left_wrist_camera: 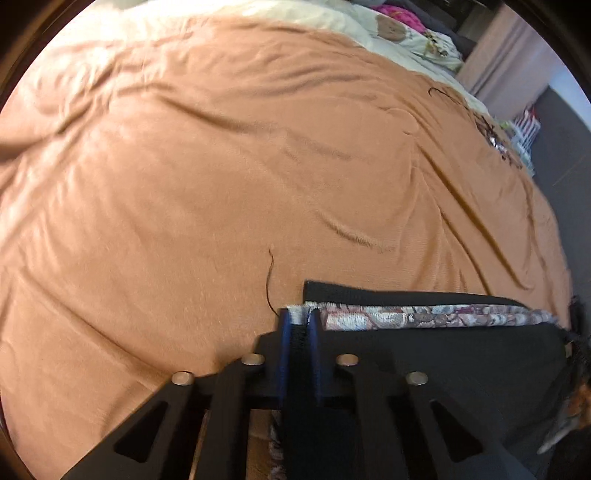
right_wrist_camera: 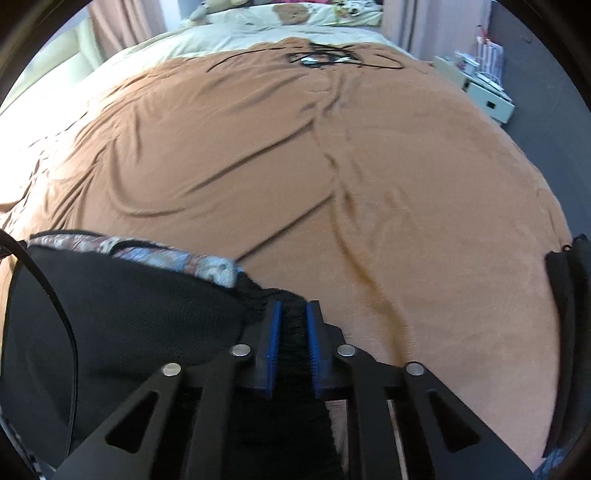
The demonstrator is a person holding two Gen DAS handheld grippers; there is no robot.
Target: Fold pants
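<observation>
The pants (left_wrist_camera: 443, 354) are black with a flowered inner lining (left_wrist_camera: 424, 316) showing along the top edge. They lie at the near edge of a bed under an orange-brown blanket (left_wrist_camera: 240, 177). My left gripper (left_wrist_camera: 298, 317) is shut on the left end of that edge, cloth pinched between its blue pads (left_wrist_camera: 282, 354). In the right wrist view the same pants (right_wrist_camera: 129, 314) spread to the left, the lining (right_wrist_camera: 177, 258) along their top. My right gripper (right_wrist_camera: 293, 306) is shut on black ribbed cloth at the pants' right end, which fills the gap between its blue pads (right_wrist_camera: 269, 350).
The blanket (right_wrist_camera: 295, 166) covers most of the bed, with a dark printed figure (right_wrist_camera: 325, 57) at its far end. Pale bedding and pillows (right_wrist_camera: 295, 18) lie beyond. A white drawer unit (right_wrist_camera: 487, 99) stands on dark floor at the right. A black strap (right_wrist_camera: 565, 314) hangs at the right edge.
</observation>
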